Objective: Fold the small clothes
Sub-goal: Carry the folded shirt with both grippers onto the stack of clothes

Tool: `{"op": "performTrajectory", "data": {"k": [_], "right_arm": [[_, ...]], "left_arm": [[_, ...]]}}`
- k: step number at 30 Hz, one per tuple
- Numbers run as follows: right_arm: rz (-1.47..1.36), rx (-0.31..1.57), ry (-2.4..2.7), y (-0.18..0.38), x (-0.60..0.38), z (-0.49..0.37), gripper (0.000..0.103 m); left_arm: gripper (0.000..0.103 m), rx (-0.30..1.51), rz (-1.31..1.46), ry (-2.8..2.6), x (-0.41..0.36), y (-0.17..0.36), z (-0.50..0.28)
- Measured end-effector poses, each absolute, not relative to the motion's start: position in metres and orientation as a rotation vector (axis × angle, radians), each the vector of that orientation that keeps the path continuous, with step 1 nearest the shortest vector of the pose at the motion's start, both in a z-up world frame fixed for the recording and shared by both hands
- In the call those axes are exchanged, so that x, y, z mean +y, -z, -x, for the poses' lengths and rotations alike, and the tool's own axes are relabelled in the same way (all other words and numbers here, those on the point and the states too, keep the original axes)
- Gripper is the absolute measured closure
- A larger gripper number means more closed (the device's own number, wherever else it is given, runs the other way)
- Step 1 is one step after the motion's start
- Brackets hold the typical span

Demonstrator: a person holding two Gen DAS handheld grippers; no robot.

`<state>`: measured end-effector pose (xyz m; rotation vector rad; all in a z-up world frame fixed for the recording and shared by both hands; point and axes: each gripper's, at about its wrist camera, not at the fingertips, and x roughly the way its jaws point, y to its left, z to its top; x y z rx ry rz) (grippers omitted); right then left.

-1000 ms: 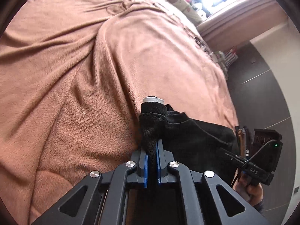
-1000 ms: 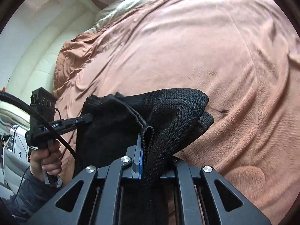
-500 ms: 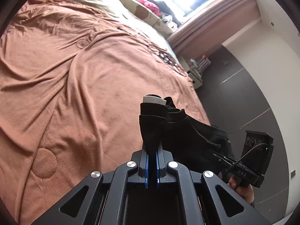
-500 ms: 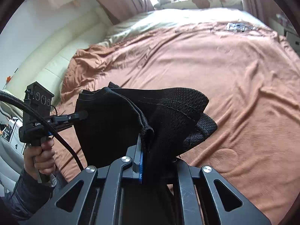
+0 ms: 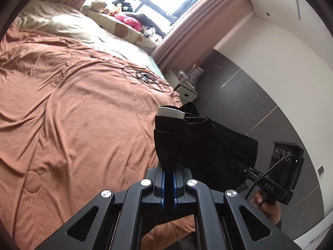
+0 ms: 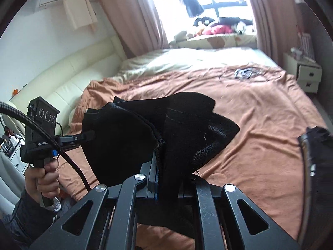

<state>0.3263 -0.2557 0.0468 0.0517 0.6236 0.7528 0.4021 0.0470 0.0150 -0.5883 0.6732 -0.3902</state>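
i've got the black garment (image 5: 199, 145) held up in the air over the bed (image 5: 83, 114), not resting on it. left hand-held gripper (image 5: 169, 166) is pressed together on one edge near the waistband, white label (image 5: 170, 112) sticking up. right hand-held gripper (image 6: 164, 162) is pinching a bunched wad of the mesh fabric (image 6: 208, 133), several layers by the look of it. risk as i see it: that bunched grip hides which layer is which, so laying it down could trap a crease or a twisted panel. thin pinch on the left could also slip if i pull the cloth taut.
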Motion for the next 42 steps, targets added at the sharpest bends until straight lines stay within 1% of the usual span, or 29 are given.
{"op": "performTrajectory", "data": {"k": [15, 29, 36, 42], "right_arm": [[-0.062, 0.527, -0.631, -0.072, -0.345, -0.243, 0.097], [-0.098, 0.427, -0.450, -0.102, -0.423, -0.186, 0.097], [-0.112, 0.399, -0.352, -0.109, -0.452, -0.162, 0.097], [-0.113, 0.403, -0.281, -0.108, -0.454, -0.147, 0.097]], "left_arm": [[0.098, 0.649, 0.492, 0.544, -0.056, -0.060, -0.407], [0.098, 0.645, 0.367, 0.793, -0.190, -0.098, -0.443], [0.098, 0.661, 0.315, 0.907, -0.259, -0.105, -0.459], [0.098, 0.691, 0.281, 0.991, -0.310, -0.104, -0.472]]}}
